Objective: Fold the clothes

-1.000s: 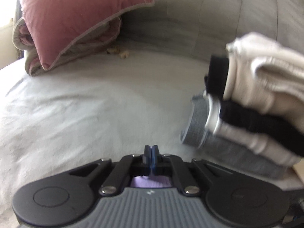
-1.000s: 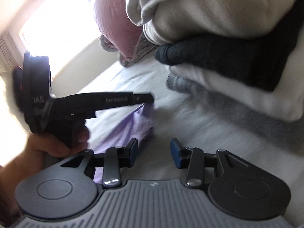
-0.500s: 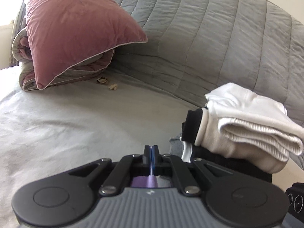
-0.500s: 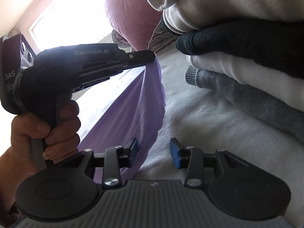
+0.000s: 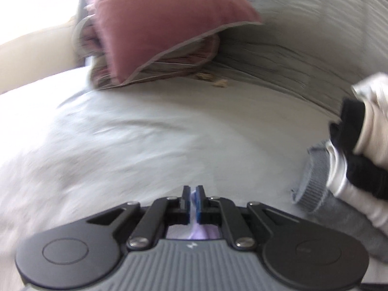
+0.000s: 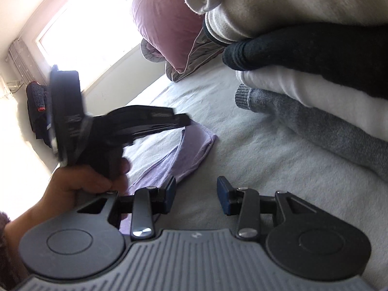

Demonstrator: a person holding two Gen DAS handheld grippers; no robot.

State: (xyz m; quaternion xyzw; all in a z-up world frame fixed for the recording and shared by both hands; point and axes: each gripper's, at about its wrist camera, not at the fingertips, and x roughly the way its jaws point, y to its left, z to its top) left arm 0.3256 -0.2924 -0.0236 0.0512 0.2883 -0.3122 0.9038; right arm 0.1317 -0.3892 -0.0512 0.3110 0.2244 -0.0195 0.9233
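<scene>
Just lilac garment (image 5: 193, 197) between left hand-held gripper (image 5: 193, 202) pads

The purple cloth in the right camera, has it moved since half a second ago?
Yes. The purple cloth, then lifted level with the pink pillow, now hangs lower toward the bed sheet.

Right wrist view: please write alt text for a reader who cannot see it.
The left gripper, held in a hand, pinches a lilac garment on a pale bedsheet. The right gripper stands open below. Folded clothes are stacked at right.
</scene>
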